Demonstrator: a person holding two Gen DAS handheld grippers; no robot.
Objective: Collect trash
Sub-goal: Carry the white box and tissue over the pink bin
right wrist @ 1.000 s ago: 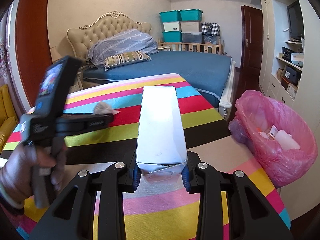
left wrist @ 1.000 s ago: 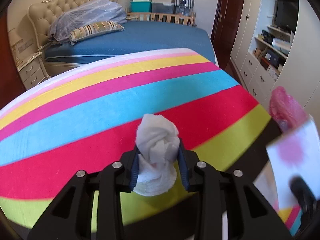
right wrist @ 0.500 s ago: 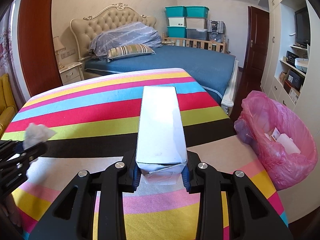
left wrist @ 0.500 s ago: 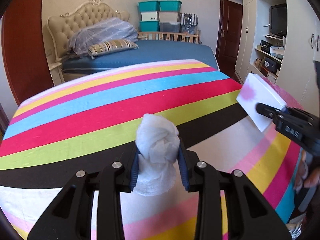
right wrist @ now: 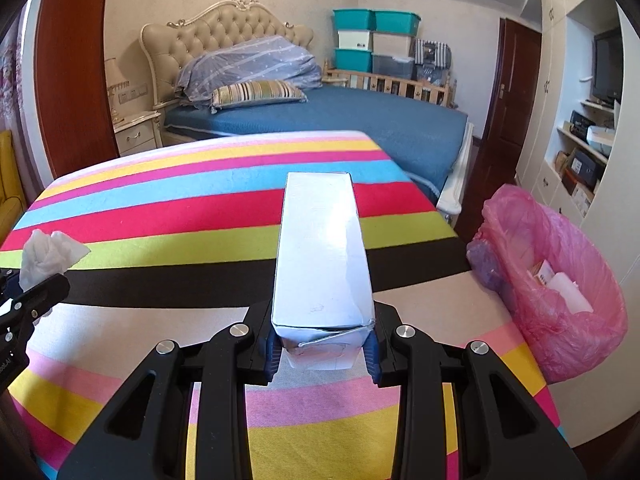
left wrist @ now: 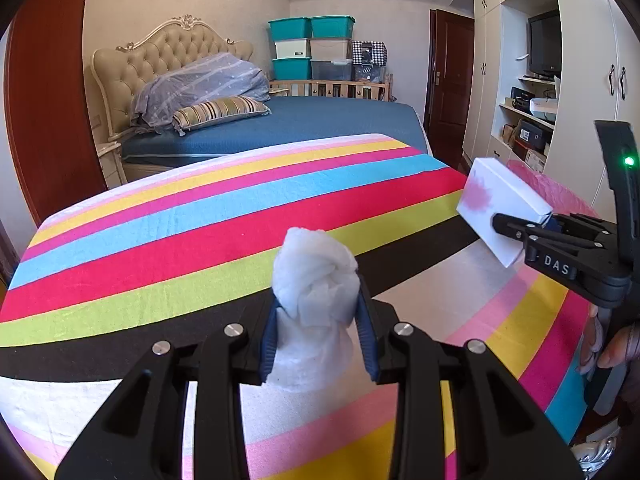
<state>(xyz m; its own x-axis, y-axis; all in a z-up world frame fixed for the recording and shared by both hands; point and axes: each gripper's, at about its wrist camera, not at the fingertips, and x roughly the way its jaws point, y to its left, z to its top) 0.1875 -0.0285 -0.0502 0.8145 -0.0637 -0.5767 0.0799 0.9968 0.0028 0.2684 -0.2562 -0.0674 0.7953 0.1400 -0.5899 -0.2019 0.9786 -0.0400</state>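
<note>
- The left gripper (left wrist: 319,334) has its jaws closed on a crumpled tissue (left wrist: 314,280) above the striped desk (left wrist: 160,248).
- The right gripper (right wrist: 322,350) has its jaws closed on a white carton (right wrist: 322,252), near the desk's right edge, beside the pink trash bag (right wrist: 560,320).

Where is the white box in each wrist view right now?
Left wrist: white box at right edge, clamped in the right tool.
Right wrist: white box at centre, running forward from the tool's pads.
Shared landmark: striped pillow on the bed.
</note>
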